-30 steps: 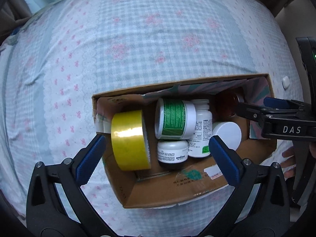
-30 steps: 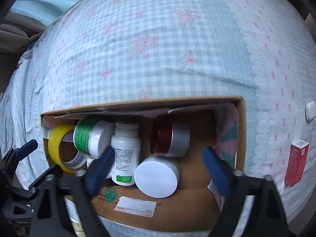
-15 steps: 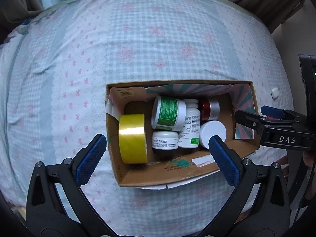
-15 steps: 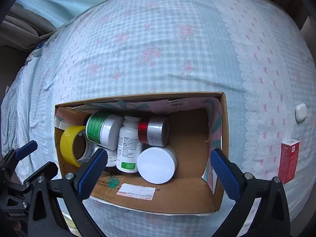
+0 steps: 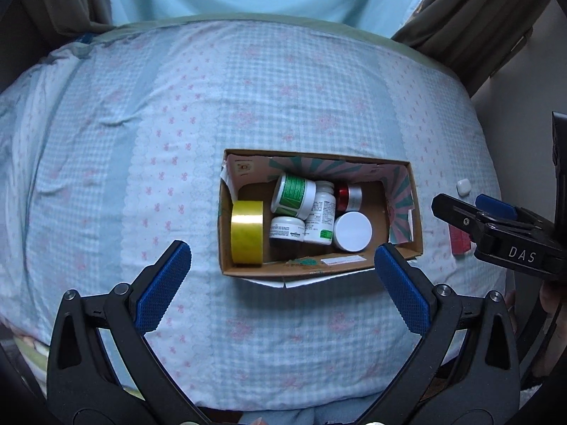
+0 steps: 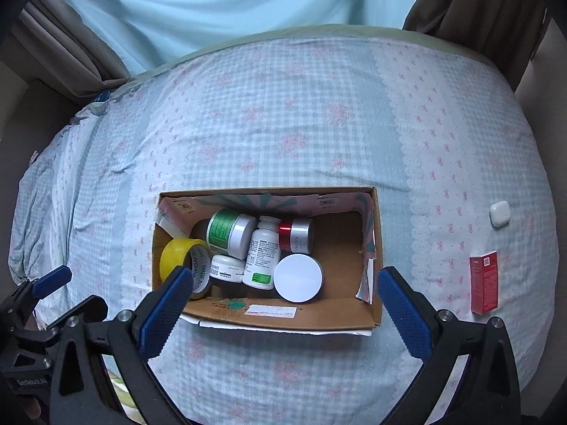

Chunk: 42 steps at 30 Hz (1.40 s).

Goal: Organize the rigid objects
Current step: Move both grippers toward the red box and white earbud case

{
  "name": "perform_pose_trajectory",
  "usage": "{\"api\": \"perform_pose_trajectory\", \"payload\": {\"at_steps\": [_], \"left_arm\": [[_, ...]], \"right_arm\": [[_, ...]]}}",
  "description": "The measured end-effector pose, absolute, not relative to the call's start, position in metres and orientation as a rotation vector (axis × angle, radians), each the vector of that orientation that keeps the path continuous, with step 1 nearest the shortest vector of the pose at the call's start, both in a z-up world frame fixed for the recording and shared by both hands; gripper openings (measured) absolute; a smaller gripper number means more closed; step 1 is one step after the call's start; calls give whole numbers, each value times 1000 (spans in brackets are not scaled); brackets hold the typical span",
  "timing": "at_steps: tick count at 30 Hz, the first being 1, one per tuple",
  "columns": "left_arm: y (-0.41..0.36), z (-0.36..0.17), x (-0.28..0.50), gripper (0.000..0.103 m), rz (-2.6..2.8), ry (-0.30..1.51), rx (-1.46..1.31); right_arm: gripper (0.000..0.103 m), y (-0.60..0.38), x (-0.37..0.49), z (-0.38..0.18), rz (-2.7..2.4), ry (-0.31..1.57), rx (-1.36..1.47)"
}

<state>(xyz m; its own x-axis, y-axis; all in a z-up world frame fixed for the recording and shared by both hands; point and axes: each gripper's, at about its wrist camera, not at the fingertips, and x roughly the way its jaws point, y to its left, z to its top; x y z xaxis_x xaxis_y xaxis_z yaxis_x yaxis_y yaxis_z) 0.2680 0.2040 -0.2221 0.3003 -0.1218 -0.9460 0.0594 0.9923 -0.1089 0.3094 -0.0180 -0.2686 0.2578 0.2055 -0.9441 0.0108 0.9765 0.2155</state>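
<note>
A cardboard box (image 5: 319, 272) (image 6: 372, 315) lies on the bed. Inside it are a yellow tape roll (image 5: 247, 236) (image 6: 177, 258), a green-labelled jar (image 5: 292, 194) (image 6: 226, 228), a white pill bottle (image 5: 320, 214) (image 6: 264, 253), a small white jar (image 5: 287, 228) (image 6: 226, 268), a red and silver jar (image 5: 349, 196) (image 6: 296, 235) and a white-lidded jar (image 5: 352, 231) (image 6: 298, 278). My left gripper (image 5: 281, 283) hovers open, high above the box's near edge. My right gripper (image 6: 283, 304) is open too, empty, above the same edge. A red carton (image 6: 484, 287) (image 5: 459, 242) and a white earbud case (image 6: 499, 213) (image 5: 463, 187) lie on the sheet right of the box.
The bed is covered by a blue checked sheet (image 5: 159, 148) (image 6: 283, 124) with pink bows. Curtains (image 5: 478, 10) (image 6: 71, 46) hang behind the bed at both sides of a pale blue drape. The right part of the box floor (image 6: 340, 248) is bare.
Both grippers have pulled up and back from the box, which now looks smaller. Both stay open and empty. The items in the box have not moved.
</note>
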Motion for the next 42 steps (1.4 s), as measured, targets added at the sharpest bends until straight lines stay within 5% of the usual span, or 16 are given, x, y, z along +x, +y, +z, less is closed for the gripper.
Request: {"api": "perform_pose_trajectory", "payload": {"at_steps": [11,23,42], "left_arm": [[175,-183,228,103,-121,1186,-118],[28,-175,184,103,-80,1136,-101],[-203,-298,206,103,-63,1235,-174]], "right_arm": [[103,-51,251,-207,56,1212,144],[103,-171,203,-185,33,1137,109],[103,-364,255,-240,156,1202,-41]]}}
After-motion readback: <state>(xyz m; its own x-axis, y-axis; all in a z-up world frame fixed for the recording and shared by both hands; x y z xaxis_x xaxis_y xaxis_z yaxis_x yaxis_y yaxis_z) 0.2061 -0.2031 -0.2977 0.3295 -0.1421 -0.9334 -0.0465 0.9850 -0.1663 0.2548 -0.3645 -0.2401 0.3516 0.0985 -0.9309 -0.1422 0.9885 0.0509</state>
